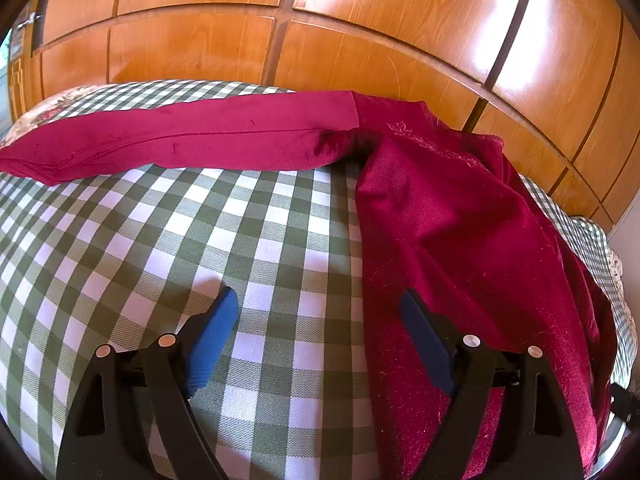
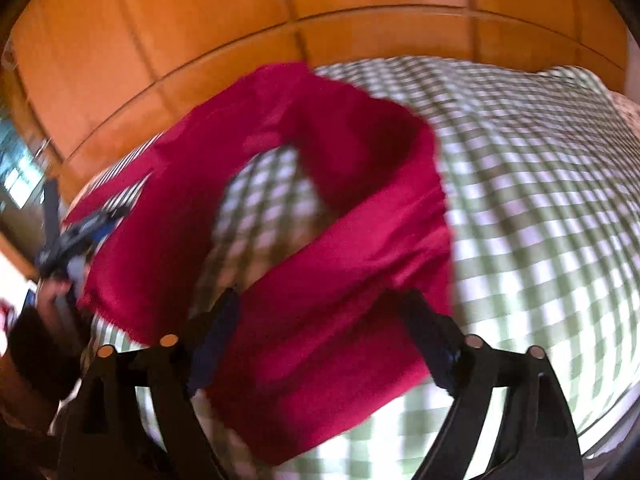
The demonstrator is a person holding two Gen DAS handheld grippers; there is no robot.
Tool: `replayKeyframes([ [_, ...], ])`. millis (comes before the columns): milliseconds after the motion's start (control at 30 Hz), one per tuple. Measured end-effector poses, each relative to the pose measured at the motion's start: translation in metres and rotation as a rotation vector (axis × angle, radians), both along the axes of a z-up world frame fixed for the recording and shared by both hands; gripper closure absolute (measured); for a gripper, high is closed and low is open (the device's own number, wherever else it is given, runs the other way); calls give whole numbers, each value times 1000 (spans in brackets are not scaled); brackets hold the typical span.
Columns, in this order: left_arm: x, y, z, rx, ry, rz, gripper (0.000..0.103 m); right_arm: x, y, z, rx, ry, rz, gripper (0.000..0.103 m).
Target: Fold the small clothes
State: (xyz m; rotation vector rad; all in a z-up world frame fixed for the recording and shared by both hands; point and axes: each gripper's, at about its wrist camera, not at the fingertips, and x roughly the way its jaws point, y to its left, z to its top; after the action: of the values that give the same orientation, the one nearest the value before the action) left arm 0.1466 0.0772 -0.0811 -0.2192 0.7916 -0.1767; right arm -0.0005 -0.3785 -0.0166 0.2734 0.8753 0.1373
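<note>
- Checked green-and-white bedcover (image 1: pixel 256 240) fills the scene, wooden wardrobe (image 1: pixel 360 32) behind.
- Crimson garment (image 1: pixel 440 216) sprawls across it, sleeve stretched out.
- Left gripper (image 1: pixel 316 312) spread wide, empty.
- Right gripper (image 2: pixel 320 312) spread over blurred cloth, pinching nothing.

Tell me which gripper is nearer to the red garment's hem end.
Right. The right gripper stands open with the red garment's near end between its fingers. The left gripper is open over the checked bedcover, its right finger beside the other leg.
</note>
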Motion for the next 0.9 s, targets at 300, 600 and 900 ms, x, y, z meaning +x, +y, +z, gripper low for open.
replayKeyframes([
  [300,0,1,0,-7,0,3,21,0,28,-18,-249,23,91,82],
  [600,1,1,0,-6,2,3,21,27,-57,4,-388,-37,-161,90],
  [900,1,0,-1,-13,3,1,19,70,-159,12,-644,-86,-410,90],
])
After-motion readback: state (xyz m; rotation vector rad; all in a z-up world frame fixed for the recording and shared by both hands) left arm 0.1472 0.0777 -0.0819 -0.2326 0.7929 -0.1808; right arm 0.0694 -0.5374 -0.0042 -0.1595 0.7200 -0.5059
